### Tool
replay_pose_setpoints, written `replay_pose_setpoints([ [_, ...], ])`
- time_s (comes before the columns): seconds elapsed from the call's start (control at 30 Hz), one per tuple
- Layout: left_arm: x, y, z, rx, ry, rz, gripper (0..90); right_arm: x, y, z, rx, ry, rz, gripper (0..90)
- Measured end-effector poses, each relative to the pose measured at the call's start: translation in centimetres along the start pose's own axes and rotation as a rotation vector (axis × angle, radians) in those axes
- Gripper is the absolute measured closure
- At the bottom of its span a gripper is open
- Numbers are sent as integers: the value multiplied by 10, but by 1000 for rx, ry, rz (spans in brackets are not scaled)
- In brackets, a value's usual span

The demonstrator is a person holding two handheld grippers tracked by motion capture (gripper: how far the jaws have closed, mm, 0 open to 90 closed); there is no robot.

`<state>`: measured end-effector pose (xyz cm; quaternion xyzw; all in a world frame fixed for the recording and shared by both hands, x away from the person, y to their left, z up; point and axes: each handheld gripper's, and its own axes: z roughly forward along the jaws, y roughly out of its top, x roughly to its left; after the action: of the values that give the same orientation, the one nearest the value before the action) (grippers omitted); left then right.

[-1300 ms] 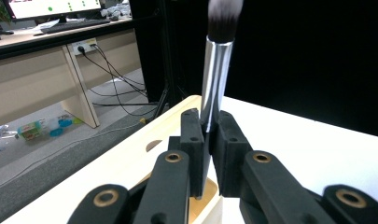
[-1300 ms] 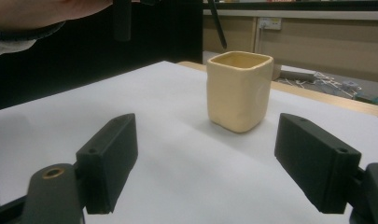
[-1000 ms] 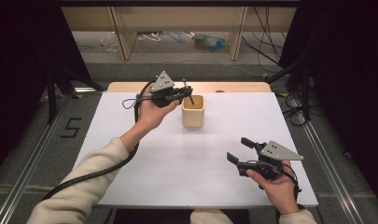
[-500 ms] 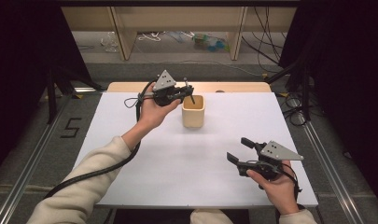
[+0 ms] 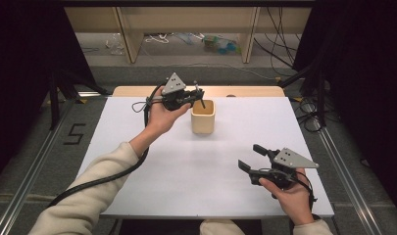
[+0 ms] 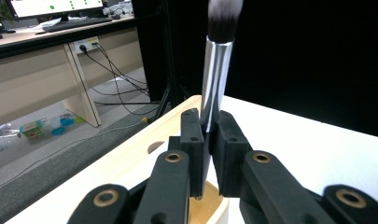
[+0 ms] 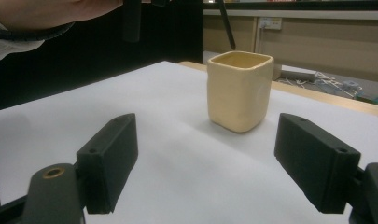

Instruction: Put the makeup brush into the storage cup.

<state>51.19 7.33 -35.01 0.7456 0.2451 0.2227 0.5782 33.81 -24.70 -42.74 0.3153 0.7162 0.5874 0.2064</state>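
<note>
A cream square cup point(image 5: 203, 116) point(image 7: 239, 88) stands upright on the white table top point(image 5: 137, 147), toward its far middle. My left gripper point(image 5: 198, 98) point(image 6: 208, 135) hovers at the cup's left rim, shut on a makeup brush point(image 6: 214, 79) with a silver ferrule and dark bristles up. The brush's dark handle point(image 5: 201, 99) point(image 7: 226, 23) points down into the cup's mouth point(image 6: 206, 210). My right gripper point(image 5: 251, 159) point(image 7: 203, 163) rests near the table's front right, open and holding nothing, aimed at the cup.
A wooden strip point(image 5: 137, 91) borders the table's far edge. Beyond it are desk legs point(image 5: 130, 36), cables and litter on the floor. Metal rails point(image 5: 343, 171) run along both table sides. White surface lies open between the cup and my right gripper.
</note>
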Motion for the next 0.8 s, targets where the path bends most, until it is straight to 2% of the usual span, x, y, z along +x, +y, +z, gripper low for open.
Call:
replay_pose_setpoints([
  [0.3, 2, -1, 3, 12, 8, 12, 835, 0, 0, 0, -1, -1, 1, 227],
  [0.53, 3, -2, 5, 16, 12, 7, 835, 0, 0, 0, -2, -1, 0, 227],
  [0.8, 5, -2, 8, 10, 13, 25, 835, 0, 0, 0, -1, -1, 0, 227],
])
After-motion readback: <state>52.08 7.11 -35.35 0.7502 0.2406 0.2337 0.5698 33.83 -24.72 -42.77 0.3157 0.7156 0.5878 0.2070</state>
